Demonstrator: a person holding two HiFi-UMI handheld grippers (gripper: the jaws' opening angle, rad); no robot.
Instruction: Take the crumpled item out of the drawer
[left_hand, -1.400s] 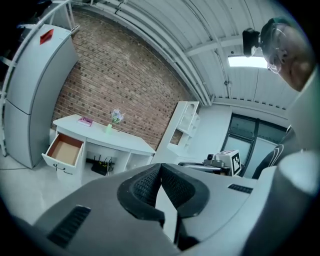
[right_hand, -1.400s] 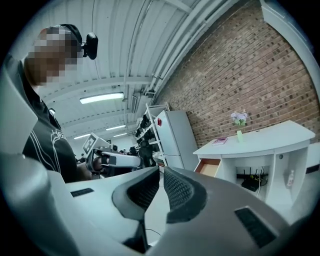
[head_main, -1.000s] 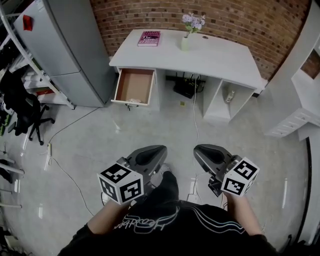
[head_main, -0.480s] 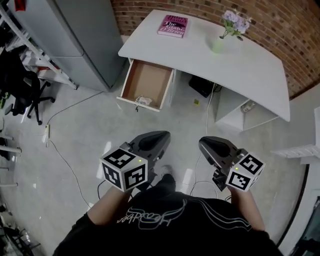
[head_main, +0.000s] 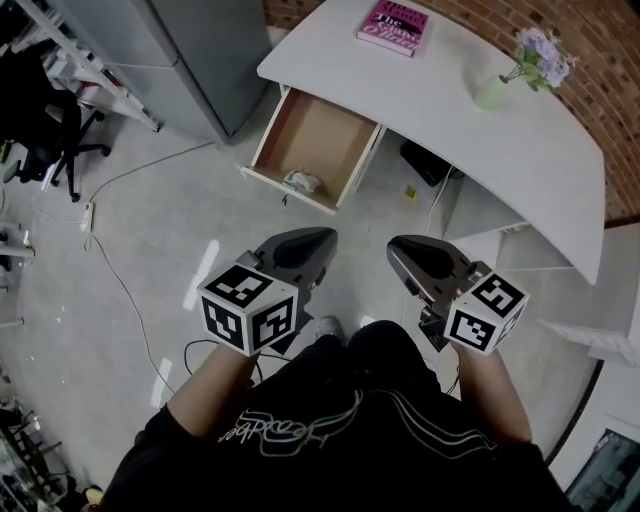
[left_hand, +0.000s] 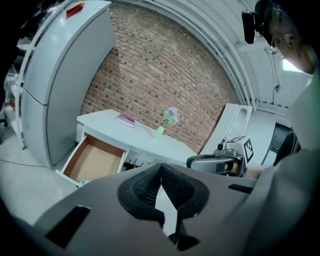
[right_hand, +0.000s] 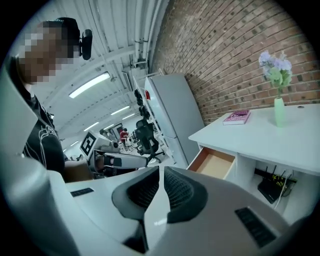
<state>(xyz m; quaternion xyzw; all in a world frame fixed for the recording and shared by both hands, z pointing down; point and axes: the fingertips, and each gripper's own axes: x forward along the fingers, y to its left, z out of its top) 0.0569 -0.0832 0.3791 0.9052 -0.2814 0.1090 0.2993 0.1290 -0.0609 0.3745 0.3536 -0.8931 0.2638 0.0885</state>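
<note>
A small pale crumpled item (head_main: 302, 182) lies at the front end of the open wooden drawer (head_main: 322, 132), which juts from the white desk (head_main: 460, 110). Both grippers hang in front of the person, well short of the drawer and above the floor. My left gripper (head_main: 328, 234) points toward the drawer front, jaws together and nothing held. My right gripper (head_main: 392, 244) sits beside it, also shut and empty. In the left gripper view the drawer (left_hand: 95, 157) shows beyond the closed jaws. The right gripper view shows the drawer (right_hand: 215, 164) from the side, the item hidden.
A pink book (head_main: 397, 22) and a green vase with flowers (head_main: 505, 78) stand on the desk. A grey cabinet (head_main: 190, 55) stands left of the drawer. An office chair (head_main: 50, 150) and a floor cable (head_main: 120, 290) lie to the left.
The person has moved closer to the desk; the drawer and crumpled item now appear larger and nearer. Both grippers keep their place in front of the body, still closed.
</note>
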